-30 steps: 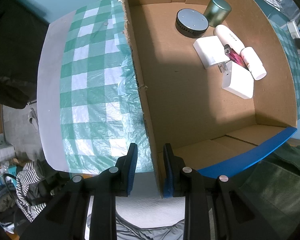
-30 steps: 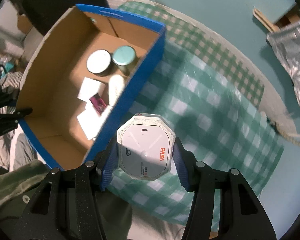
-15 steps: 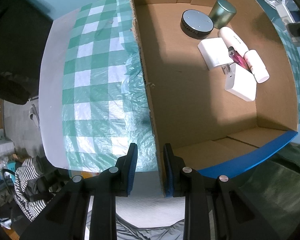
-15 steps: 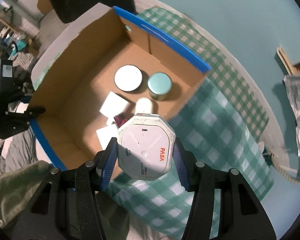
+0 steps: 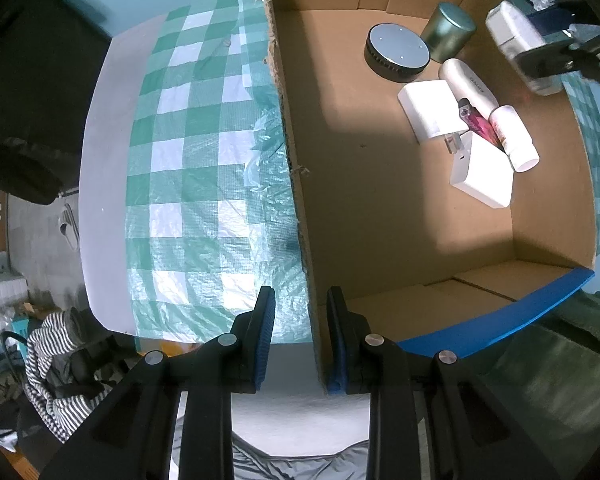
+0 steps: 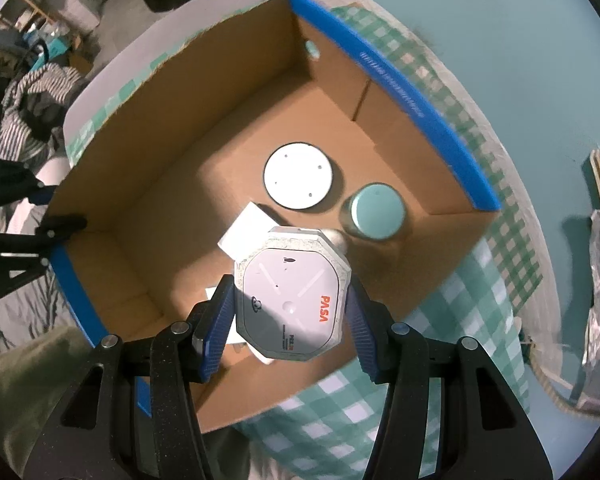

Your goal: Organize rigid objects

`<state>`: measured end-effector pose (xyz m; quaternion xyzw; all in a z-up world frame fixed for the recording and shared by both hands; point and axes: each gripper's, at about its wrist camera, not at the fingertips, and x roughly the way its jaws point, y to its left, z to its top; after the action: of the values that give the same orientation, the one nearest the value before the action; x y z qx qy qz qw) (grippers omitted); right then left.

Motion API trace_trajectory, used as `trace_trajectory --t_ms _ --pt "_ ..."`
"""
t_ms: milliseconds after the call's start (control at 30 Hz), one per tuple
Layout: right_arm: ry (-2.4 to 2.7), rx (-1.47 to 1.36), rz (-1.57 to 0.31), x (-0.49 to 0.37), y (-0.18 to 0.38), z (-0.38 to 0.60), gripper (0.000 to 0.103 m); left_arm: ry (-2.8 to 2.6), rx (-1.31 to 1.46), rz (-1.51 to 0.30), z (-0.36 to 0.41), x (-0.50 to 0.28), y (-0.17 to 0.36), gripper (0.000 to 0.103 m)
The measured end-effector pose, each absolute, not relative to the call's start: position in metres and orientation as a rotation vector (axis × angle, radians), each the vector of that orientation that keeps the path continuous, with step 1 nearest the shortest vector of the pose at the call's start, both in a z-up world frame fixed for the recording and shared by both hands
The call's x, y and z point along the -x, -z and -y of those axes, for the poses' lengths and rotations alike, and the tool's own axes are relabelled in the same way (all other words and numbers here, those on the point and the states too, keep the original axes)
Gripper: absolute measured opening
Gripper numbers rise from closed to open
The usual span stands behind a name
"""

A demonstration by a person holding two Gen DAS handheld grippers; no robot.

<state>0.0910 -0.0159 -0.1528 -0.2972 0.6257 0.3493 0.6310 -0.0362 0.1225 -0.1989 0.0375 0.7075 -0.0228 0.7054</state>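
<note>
Your right gripper [image 6: 290, 314], bottom centre of frame, clamps the white PASA device [image 6: 292, 296] above the cardboard box [image 6: 148, 184]. Your left gripper [image 5: 300, 320] straddles the box's near wall, its blue pads [image 5: 266, 336] slightly apart. Beyond, mid-frame, sit a round puck [image 6: 298, 176] and teal tin [image 6: 376, 210].

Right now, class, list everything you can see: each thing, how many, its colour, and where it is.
cardboard box: one, brown with blue edges, on the tablecloth
tablecloth: one, green-white check, under the box
round puck: one, dark with grey top, inside box
tin: one, green, beside the puck
white chargers: two, inside box
white tubes: two, inside box
octagonal device: one, white, above the box
left hand-held gripper: astride box wall
right hand-held gripper: holding the device
</note>
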Motion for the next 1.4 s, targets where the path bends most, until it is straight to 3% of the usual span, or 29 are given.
trace_trajectory --t_ms 700,1400 --pt "-0.846 0.811 -1.409 -0.081 0.189 0.003 0.054 0.049 -0.102 -1.574 -0.117 0.036 0.197 0.026" --pt "-0.709 0.585 -1.297 -0.087 0.108 0.047 0.064 0.032 -0.080 -1.519 -0.117 0.028 0.170 0.026"
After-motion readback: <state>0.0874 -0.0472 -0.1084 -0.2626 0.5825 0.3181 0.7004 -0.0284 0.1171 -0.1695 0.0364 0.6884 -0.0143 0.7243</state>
